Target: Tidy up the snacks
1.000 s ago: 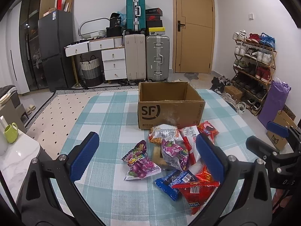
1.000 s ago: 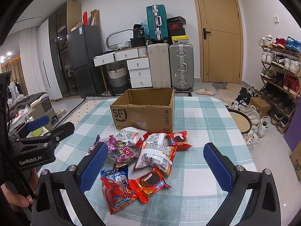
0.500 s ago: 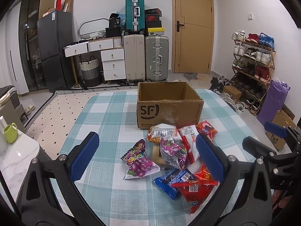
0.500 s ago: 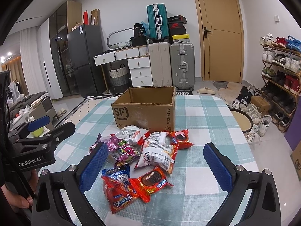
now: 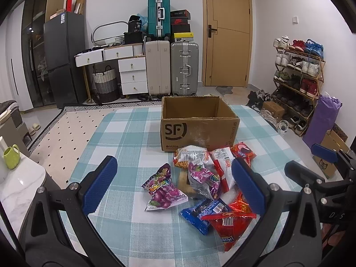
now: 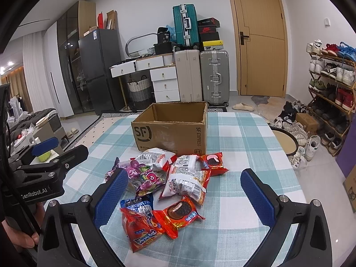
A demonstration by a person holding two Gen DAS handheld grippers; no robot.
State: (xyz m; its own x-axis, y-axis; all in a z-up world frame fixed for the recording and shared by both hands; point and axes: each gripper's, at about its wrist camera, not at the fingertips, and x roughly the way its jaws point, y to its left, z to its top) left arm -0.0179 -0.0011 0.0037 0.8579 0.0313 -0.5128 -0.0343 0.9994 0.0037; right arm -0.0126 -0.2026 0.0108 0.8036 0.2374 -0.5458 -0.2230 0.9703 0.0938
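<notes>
The left gripper is wide open and holds nothing. The right gripper is wide open too, with nothing in it. Both hang above the snacks, piled on the table. Just behind the pile stands the open box.

Desk covered with a teal-and-white checked cloth. An open-topped cardboard box marked "SF" stands toward the far side. A heap of snack packets lies just in front of the box, including a purple candy bag, a blue wrapper and a red cookie packet, several overlapping.
</notes>
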